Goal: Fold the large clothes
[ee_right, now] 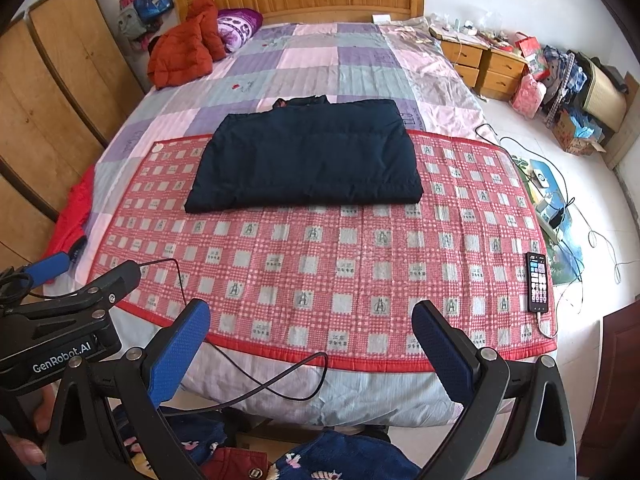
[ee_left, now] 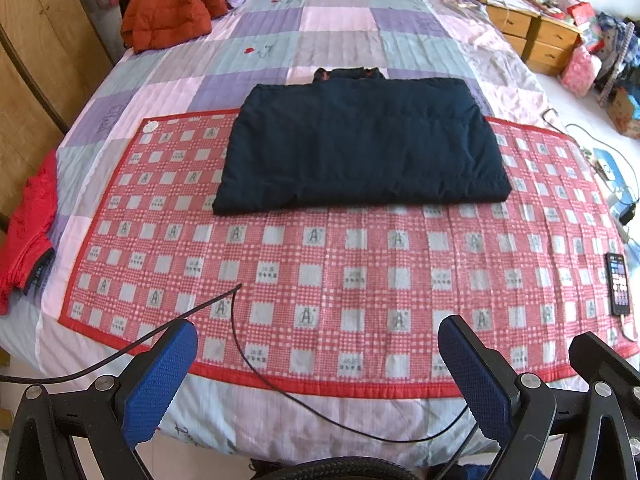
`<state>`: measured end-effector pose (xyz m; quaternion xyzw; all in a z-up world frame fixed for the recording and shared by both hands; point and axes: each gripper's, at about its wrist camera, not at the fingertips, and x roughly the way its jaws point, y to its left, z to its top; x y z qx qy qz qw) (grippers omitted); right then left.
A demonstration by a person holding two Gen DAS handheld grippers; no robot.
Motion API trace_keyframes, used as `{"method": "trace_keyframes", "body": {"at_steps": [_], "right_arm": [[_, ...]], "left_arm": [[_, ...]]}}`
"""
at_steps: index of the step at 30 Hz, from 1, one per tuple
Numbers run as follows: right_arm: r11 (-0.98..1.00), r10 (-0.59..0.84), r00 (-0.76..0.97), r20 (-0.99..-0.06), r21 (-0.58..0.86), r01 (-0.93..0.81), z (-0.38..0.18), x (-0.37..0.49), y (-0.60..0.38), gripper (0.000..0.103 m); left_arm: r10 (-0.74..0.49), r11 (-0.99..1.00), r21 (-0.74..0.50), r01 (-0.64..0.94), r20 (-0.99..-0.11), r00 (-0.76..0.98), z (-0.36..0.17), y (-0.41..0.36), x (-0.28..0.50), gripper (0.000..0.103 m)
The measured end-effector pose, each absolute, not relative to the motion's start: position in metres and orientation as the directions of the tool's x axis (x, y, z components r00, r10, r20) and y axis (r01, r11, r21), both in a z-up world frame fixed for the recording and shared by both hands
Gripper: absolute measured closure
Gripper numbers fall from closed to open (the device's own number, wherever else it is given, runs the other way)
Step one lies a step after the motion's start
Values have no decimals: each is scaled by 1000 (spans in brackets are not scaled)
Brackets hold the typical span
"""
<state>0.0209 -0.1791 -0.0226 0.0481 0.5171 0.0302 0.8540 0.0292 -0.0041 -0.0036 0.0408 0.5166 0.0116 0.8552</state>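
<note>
Left wrist: folded navy jacket point(ee_left: 362, 144) lies crosswise, collar toward headboard.

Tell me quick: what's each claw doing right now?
Left claw: open, holding nothing, short of the navy jacket.
Right claw: open, holding nothing.

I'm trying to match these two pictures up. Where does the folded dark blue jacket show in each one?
Left wrist view: the dark blue jacket lies just above the picture's middle, folded, its near part on the red checked mat.
Right wrist view: the dark blue jacket sits slightly left of centre, above the middle, likewise on the mat's far edge.
Shared landmark: the phone at the mat's right end.
</note>
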Motion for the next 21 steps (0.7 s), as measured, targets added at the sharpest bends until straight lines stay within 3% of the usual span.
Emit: {"method": "trace_keyframes", "body": {"at_steps": [21], "right_arm": [[994,101,464,-880,112,-3,-24,21,-178,0]], "left_arm": [[60,997,79,23,-883,465,-3,-11,30,4]]}}
